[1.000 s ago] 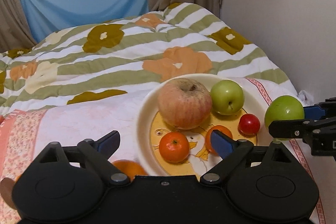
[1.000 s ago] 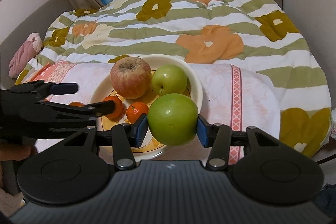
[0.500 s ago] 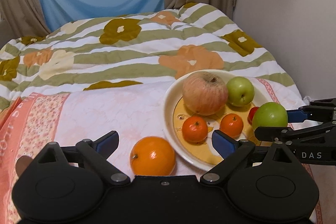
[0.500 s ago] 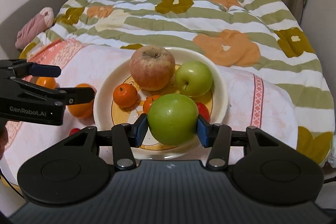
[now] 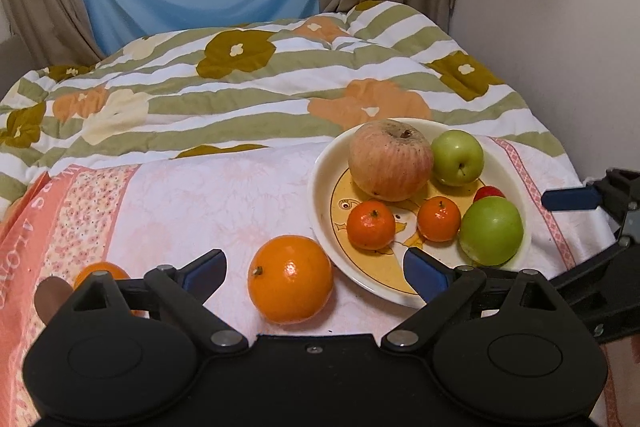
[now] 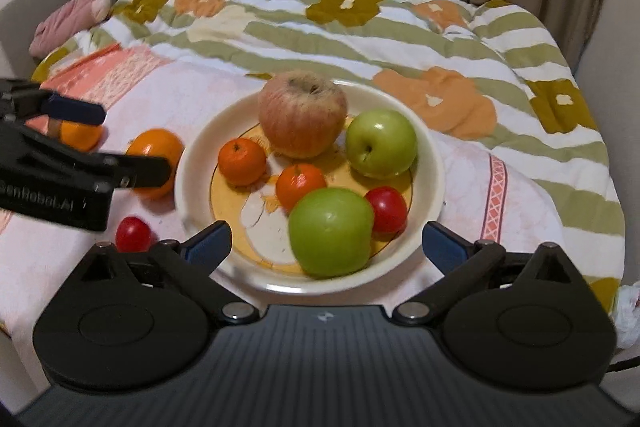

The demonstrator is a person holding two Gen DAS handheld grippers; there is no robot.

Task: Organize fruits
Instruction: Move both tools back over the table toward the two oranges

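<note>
A cream plate (image 6: 430, 163) (image 5: 320, 183) on the bed holds a big red apple (image 6: 302, 115), a green apple (image 6: 380, 143), two small mandarins (image 6: 242, 161), a red tomato (image 6: 388, 209) and a second green apple (image 6: 331, 231) (image 5: 491, 230) near its front rim. My right gripper (image 6: 327, 243) is open around that green apple without touching it. My left gripper (image 5: 316, 269) is open, with a large orange (image 5: 291, 279) (image 6: 154, 157) on the cloth between its fingers.
Another orange (image 5: 102, 273) (image 6: 80, 135) and a loose red tomato (image 6: 133, 234) lie on the pink cloth left of the plate. A flowered quilt (image 5: 260, 83) covers the bed behind. A wall (image 5: 560, 7) stands at the right. A pink bundle (image 6: 70, 21) lies far left.
My right gripper has opened and let the green apple down onto the plate. My left gripper has moved left, so the large orange now sits between its fingers.
</note>
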